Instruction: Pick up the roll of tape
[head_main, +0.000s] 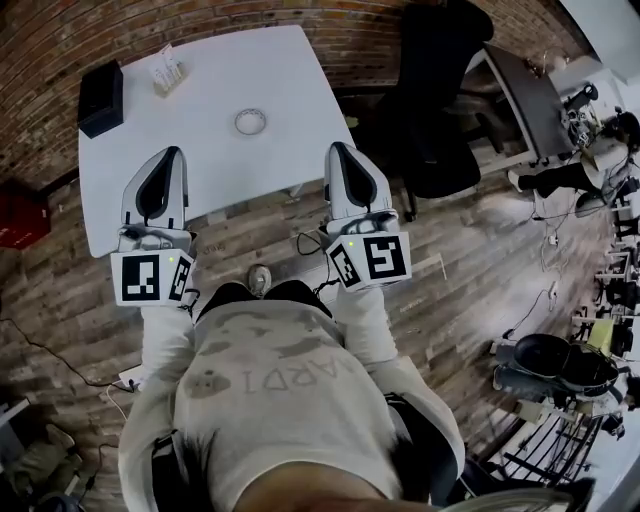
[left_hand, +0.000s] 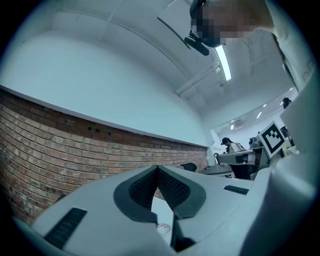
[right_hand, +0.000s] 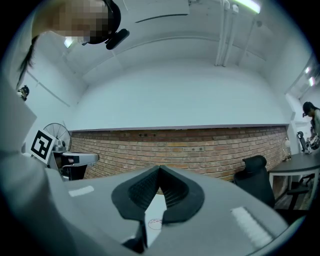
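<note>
Table (head_main: 270, 60): one tape roll (head_main: 249, 121), one box (head_main: 100, 97); left tool (head_main: 172, 152), right tool (head_main: 336, 148) closed.

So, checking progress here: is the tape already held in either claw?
No, the tape lies on the table, apart from and ahead of the shut left claw and right claw.

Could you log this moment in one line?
tape roll: on white table, untouched | left gripper: shut, empty | right gripper: shut, empty
</note>
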